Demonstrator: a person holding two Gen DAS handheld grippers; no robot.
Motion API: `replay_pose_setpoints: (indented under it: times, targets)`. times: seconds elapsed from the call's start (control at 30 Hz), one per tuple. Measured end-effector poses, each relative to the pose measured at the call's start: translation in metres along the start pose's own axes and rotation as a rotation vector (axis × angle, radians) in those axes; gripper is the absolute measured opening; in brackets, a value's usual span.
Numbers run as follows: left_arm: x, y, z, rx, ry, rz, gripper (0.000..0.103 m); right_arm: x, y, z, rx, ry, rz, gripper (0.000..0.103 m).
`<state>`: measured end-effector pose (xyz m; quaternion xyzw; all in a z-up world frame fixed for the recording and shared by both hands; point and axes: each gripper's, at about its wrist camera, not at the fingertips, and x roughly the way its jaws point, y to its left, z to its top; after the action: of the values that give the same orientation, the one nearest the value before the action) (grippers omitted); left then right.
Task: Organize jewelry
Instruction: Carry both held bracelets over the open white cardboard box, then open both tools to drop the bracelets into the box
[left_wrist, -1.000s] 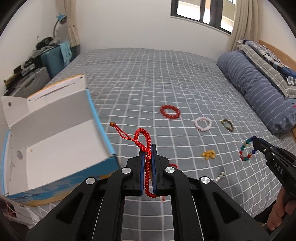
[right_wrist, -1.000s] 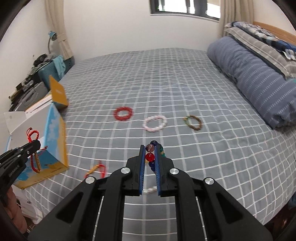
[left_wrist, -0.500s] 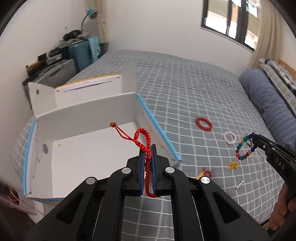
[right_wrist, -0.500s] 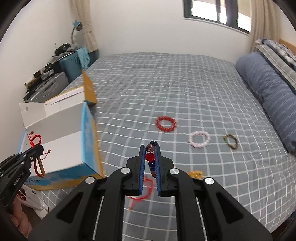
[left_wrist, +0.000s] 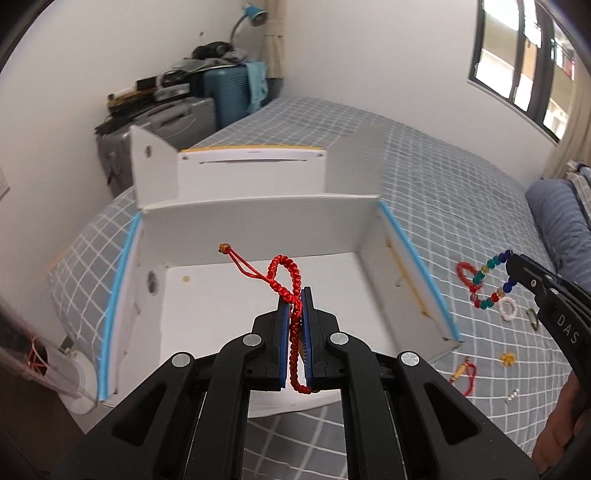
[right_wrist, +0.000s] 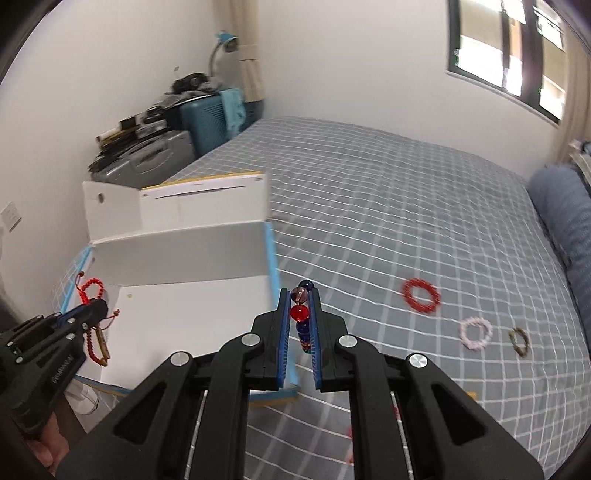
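My left gripper (left_wrist: 295, 295) is shut on a red braided cord bracelet (left_wrist: 291, 280) and holds it above the open white box (left_wrist: 258, 295). It also shows in the right wrist view (right_wrist: 98, 304), over the box's (right_wrist: 192, 314) left side. My right gripper (right_wrist: 299, 295) is shut on a multicoloured bead bracelet (right_wrist: 300, 312), just right of the box's blue right wall. In the left wrist view the right gripper (left_wrist: 511, 264) holds the bead bracelet (left_wrist: 487, 280) beside the box. A red bead bracelet (right_wrist: 421, 295), a pink one (right_wrist: 476, 332) and a brown one (right_wrist: 519, 341) lie on the bed.
The grey checked bedspread (right_wrist: 369, 203) carries a red cord piece (left_wrist: 465, 374), a yellow charm (left_wrist: 508, 359) and small silver beads (left_wrist: 513, 395). Suitcases and clutter (left_wrist: 170, 107) stand by the wall behind the box. A blue pillow (right_wrist: 565, 221) lies at the right.
Both grippers swung left toward the box. The left one now holds the red cord bracelet over the box's middle; the right one carried the bead bracelet up to the box's right wall.
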<state>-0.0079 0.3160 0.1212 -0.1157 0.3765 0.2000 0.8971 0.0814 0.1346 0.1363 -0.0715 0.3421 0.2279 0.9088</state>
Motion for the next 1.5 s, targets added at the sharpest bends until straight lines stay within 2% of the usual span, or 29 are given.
replay_pose_setpoints:
  times: [0.27,0.5,0.77,1.03,1.23,1.27,1.3,1.37,1.43,1.5]
  targets:
    - [0.012,0.036,-0.003,-0.045,0.018,0.046,0.006,0.025,0.054,0.005,-0.053,0.004,0.065,0.009]
    - [0.039,0.056,-0.006,-0.067,0.064,0.068,0.006,0.059,0.083,-0.005,-0.087,0.056,0.106,0.009]
    - [0.073,0.068,-0.013,-0.068,0.142,0.091,0.006,0.094,0.084,-0.019,-0.069,0.135,0.119,0.009]
    - [0.084,0.066,-0.017,-0.057,0.176,0.08,0.008,0.115,0.083,-0.029,-0.069,0.187,0.097,0.009]
    - [0.081,0.064,-0.016,-0.06,0.179,0.071,0.012,0.113,0.082,-0.028,-0.062,0.183,0.086,0.013]
    - [0.079,0.065,-0.016,-0.062,0.178,0.071,0.023,0.112,0.081,-0.027,-0.062,0.181,0.086,0.022]
    - [0.077,0.064,-0.016,-0.063,0.171,0.075,0.041,0.11,0.081,-0.027,-0.061,0.172,0.081,0.034]
    - [0.072,0.065,-0.014,-0.064,0.144,0.083,0.058,0.104,0.08,-0.025,-0.065,0.153,0.075,0.045]
    - [0.065,0.066,-0.013,-0.069,0.122,0.092,0.064,0.1,0.078,-0.022,-0.066,0.14,0.066,0.054]
    - [0.06,0.067,-0.011,-0.077,0.108,0.09,0.071,0.095,0.073,-0.019,-0.057,0.128,0.065,0.068]
